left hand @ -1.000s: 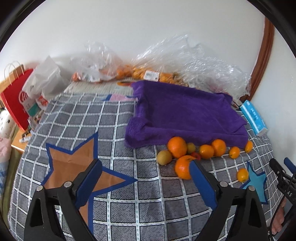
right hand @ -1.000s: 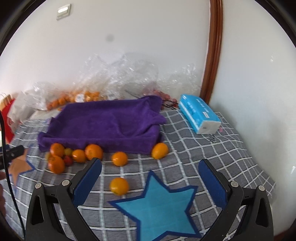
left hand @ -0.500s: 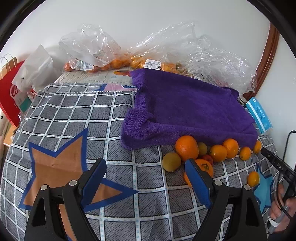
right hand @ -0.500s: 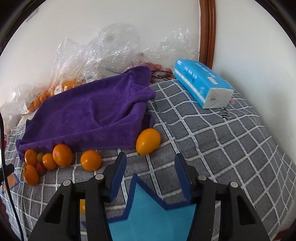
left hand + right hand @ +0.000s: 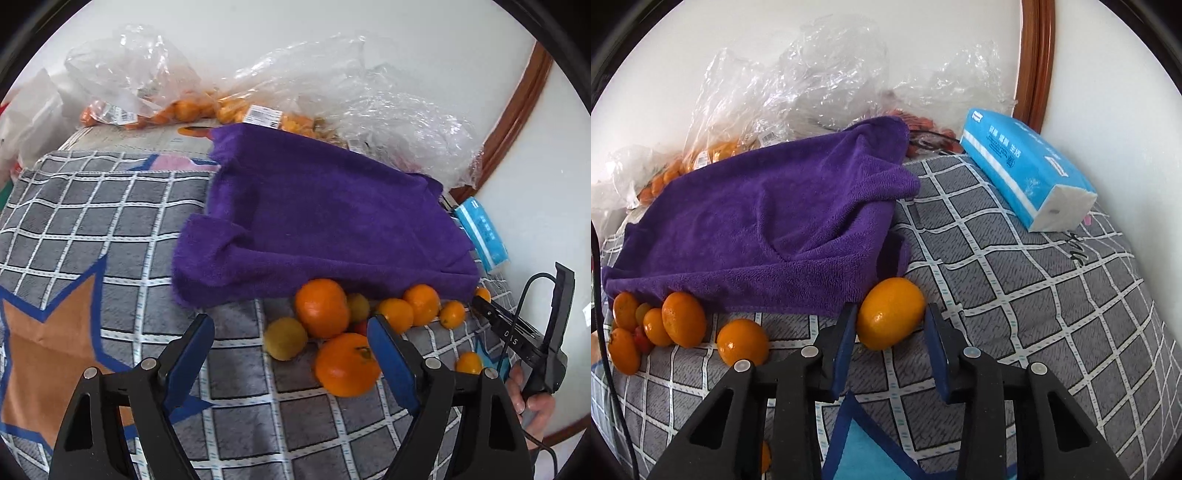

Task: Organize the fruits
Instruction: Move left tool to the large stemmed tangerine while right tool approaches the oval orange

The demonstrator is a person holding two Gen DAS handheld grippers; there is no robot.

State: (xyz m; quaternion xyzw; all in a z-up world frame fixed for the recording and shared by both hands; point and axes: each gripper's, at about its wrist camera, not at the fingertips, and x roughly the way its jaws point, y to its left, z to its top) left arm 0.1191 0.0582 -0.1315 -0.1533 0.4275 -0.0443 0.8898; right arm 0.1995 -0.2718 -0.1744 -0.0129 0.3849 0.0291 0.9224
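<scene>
Left wrist view
- Writing: white price labels (image 5: 263, 116) on the bags, print too small to read.
- Containers: clear plastic bags (image 5: 155, 74) by the wall, small orange fruit inside.
- Surface: grey checked cloth (image 5: 92, 221) with an orange star; a purple towel (image 5: 332, 221) lies on it.
- Fruit: loose pile (image 5: 321, 308) along the towel's near edge.
- Left gripper (image 5: 290, 321): jaws closing, wide apart, nothing between them; a large orange (image 5: 343, 365) sits just beside the right-hand finger.

Right wrist view
- Writing: blue tissue pack (image 5: 1027, 162) with white characters, not legible.
- Containers: crumpled bags against the wall, fruit in the left one.
- Right gripper (image 5: 890, 310): clamped on a yellow-orange fruit (image 5: 886, 321) at the towel's corner, resting on the cloth.
- Room: white wall (image 5: 1108, 92), brown wooden trim (image 5: 1038, 55).
</scene>
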